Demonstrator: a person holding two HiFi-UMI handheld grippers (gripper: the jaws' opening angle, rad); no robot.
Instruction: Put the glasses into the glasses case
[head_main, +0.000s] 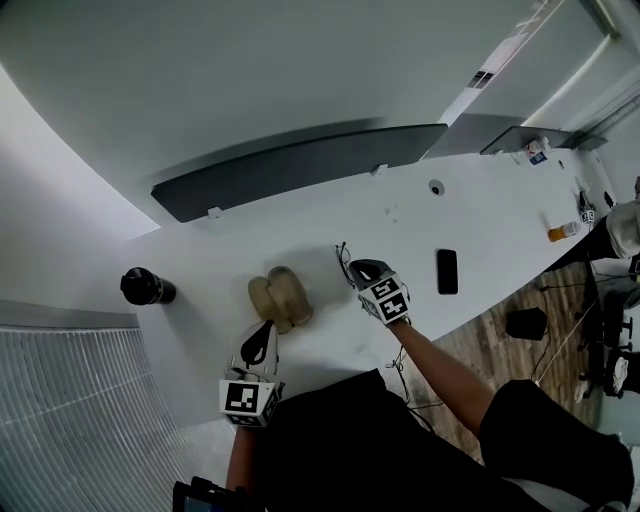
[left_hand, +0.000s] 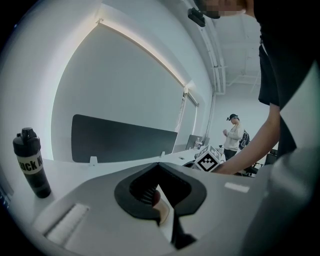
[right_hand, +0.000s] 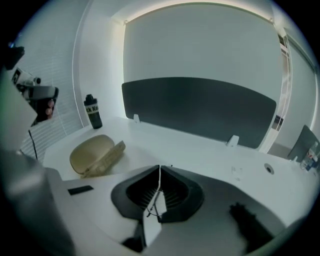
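Now, glasses (right_hand: 152, 209) between right tongs (right_hand: 159, 170).

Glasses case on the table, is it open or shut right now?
Open. The glasses case lies with its two tan shells hinged apart, one resting against the other.

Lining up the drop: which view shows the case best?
Right gripper view: the case lies open, unobstructed. Head view shows the case small, from above. Left gripper view shows only a tan sliver between its jaws.
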